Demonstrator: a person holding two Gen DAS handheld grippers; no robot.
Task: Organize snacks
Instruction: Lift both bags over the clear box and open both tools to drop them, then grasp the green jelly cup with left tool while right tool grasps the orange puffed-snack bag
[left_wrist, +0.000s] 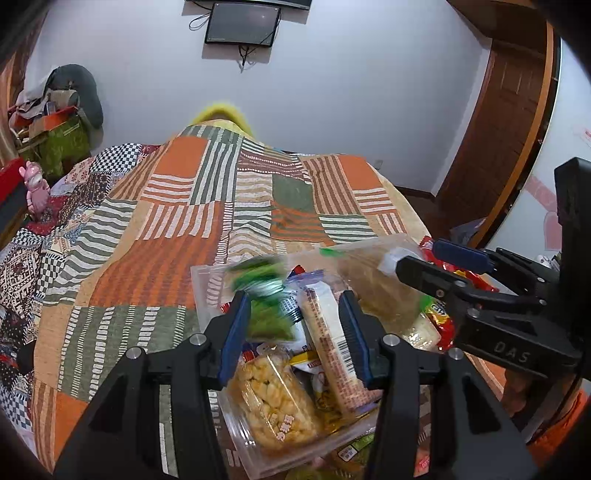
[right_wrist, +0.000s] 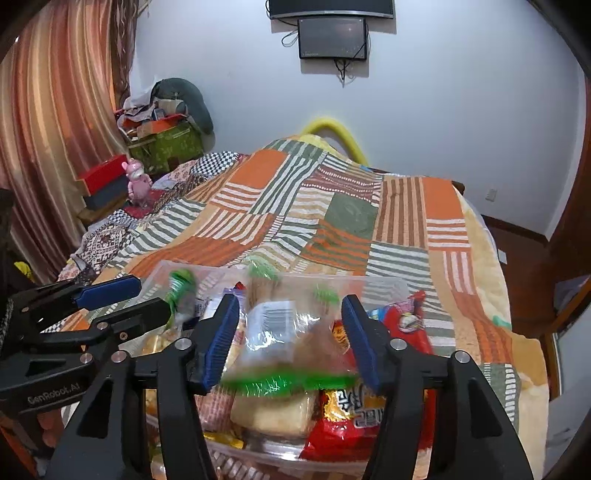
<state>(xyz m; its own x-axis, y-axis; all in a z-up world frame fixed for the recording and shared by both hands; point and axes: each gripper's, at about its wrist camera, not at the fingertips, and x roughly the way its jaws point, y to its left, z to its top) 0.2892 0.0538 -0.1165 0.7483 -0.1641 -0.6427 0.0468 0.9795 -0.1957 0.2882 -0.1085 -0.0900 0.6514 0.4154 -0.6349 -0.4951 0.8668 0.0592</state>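
Note:
A clear plastic bin (left_wrist: 201, 275) (right_wrist: 384, 282) heaped with snack packets sits on the quilted bed. My left gripper (left_wrist: 295, 332) hovers over it, jaws apart. A blurred green packet (left_wrist: 266, 310) (right_wrist: 181, 286) lies against only its left pad, and a long bar packet (left_wrist: 332, 354) lies in the bin below. My right gripper (right_wrist: 290, 339) (left_wrist: 419, 258) hangs over the bin's right side. A blurred clear bag with green edges (right_wrist: 280, 343) (left_wrist: 373, 284) sits loose between its pads, not pinched. A puffed corn cake (left_wrist: 269, 398) and a red packet (right_wrist: 347, 417) lie in the bin.
The patchwork quilt (left_wrist: 155, 221) (right_wrist: 332, 206) stretches beyond the bin. A pink toy (right_wrist: 138, 181) and red box (right_wrist: 101, 177) stand far left, near cluttered boxes (right_wrist: 162, 136) and a curtain (right_wrist: 55, 129). A wooden door (left_wrist: 498, 122) is at right, and a wall screen (right_wrist: 332, 37) hangs above.

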